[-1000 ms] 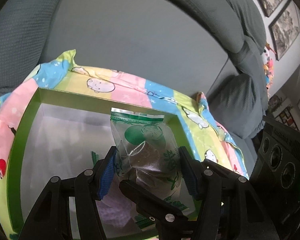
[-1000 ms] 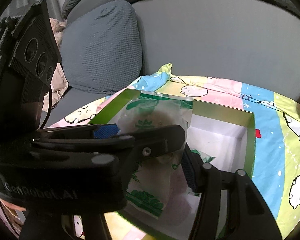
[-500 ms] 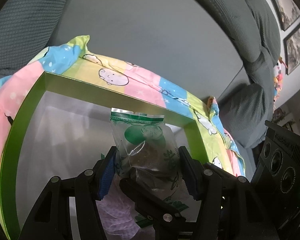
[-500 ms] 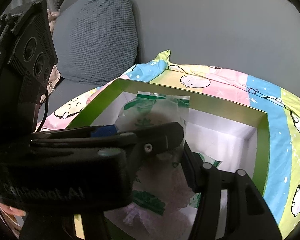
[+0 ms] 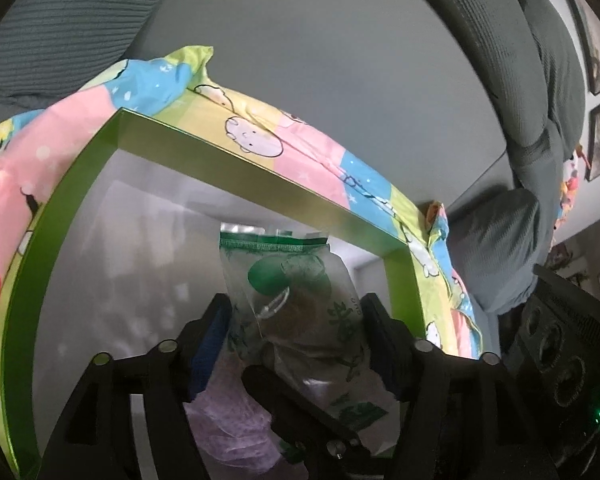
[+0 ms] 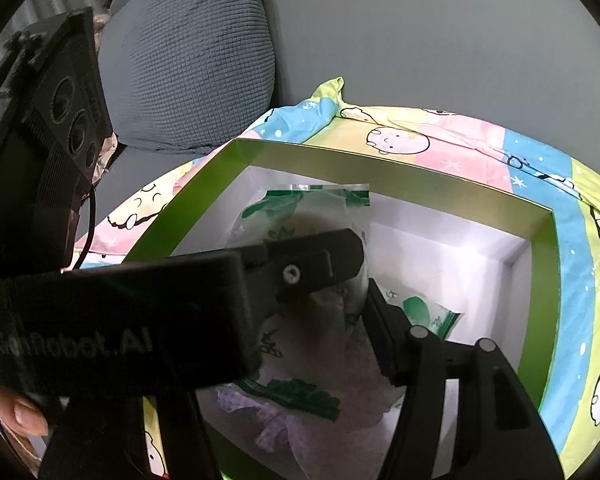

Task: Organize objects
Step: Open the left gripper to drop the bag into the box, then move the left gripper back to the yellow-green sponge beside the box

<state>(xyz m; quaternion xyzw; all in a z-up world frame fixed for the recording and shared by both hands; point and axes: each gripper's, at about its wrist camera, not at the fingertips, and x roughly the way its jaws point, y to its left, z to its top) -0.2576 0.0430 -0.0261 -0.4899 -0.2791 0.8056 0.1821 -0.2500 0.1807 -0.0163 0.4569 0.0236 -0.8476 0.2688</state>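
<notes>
The clear green-printed packet [image 5: 296, 312] stands upright inside the green-rimmed box [image 5: 260, 184], low over its white floor; it sits between the fingers of the left gripper [image 5: 296, 340], whose jaws are opening, the blue pads flanking its sides. The right gripper [image 6: 340, 320] also brackets the packet [image 6: 320, 216]; its jaws are opening too.

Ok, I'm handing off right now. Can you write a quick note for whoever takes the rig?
Left gripper: jaws opening, clear green-printed snack packet between them, down inside the green box.
Right gripper: jaws opening around the same packet.
Box sits on the cartoon-print cloth on the sofa; a purple packet and another green-printed packet already lie inside.
Done: packet lowered into the box.
Left: finish the release, withdraw both grippers.
</notes>
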